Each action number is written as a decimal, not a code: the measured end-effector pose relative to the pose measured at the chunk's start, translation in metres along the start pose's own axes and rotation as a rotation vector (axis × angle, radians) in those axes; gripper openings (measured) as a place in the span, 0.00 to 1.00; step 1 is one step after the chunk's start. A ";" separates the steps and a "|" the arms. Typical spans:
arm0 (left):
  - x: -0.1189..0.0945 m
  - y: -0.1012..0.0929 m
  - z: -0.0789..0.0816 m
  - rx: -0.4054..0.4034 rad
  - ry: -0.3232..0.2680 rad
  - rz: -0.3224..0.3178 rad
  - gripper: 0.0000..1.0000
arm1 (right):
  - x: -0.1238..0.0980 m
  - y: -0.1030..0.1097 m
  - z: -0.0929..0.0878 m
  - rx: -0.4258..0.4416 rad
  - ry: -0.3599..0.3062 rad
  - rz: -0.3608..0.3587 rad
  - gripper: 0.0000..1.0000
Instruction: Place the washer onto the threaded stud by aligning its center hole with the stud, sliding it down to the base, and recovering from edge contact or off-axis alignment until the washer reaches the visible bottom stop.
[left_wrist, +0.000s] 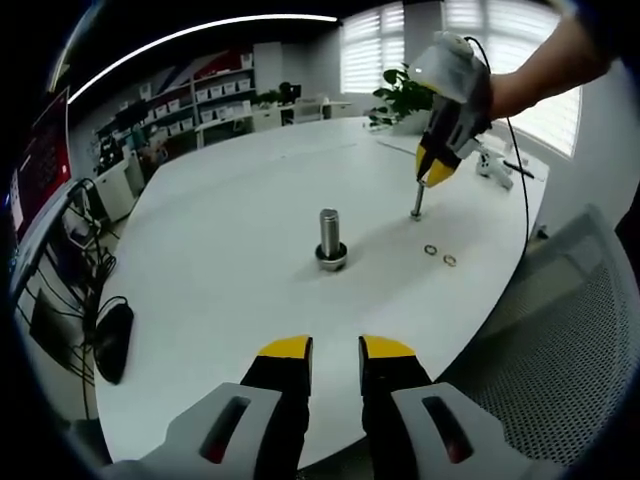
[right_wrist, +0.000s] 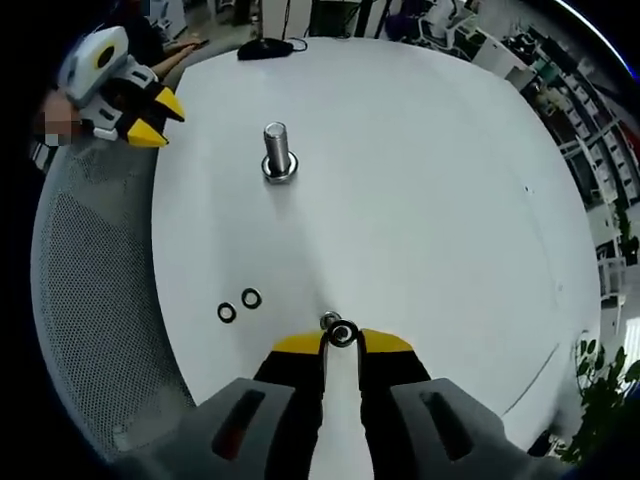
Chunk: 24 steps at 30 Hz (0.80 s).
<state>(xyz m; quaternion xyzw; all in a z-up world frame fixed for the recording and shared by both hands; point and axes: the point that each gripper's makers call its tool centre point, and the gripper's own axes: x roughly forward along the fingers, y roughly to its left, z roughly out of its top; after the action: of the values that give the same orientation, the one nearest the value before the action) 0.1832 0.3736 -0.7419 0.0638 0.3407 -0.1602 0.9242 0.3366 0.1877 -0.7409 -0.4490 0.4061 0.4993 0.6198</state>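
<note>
Right gripper (right_wrist: 341, 338): jaws clamped on a washer (right_wrist: 343, 333) at a small stud (right_wrist: 328, 320), seemingly just starting on | left gripper (left_wrist: 335, 349): jaws apart, idle | large threaded stud (left_wrist: 330, 238) bare | two washers (right_wrist: 239, 305) wait on counter (right_wrist: 420, 180).

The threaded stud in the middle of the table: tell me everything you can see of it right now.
The threaded stud is a silvery metal post standing upright on the white table, near its middle. A wider, darker ring-like base sits round its foot, resting on the tabletop. Its top end is flat. Threads are too fine to make out. Nothing grips it: both grippers are away from it, and two loose washers lie apart from it.
</note>
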 end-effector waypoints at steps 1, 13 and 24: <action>0.000 0.000 0.000 0.000 -0.001 0.000 0.16 | 0.000 0.000 0.000 0.002 0.001 0.001 0.14; 0.001 0.000 0.000 0.001 0.002 0.001 0.16 | 0.008 0.000 -0.003 0.013 0.015 0.016 0.14; 0.000 0.001 -0.001 -0.001 0.006 0.004 0.16 | 0.022 0.002 -0.007 0.005 0.053 0.042 0.14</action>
<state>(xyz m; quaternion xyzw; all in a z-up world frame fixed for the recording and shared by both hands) 0.1833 0.3745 -0.7427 0.0647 0.3433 -0.1583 0.9235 0.3382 0.1865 -0.7640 -0.4519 0.4330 0.4993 0.5992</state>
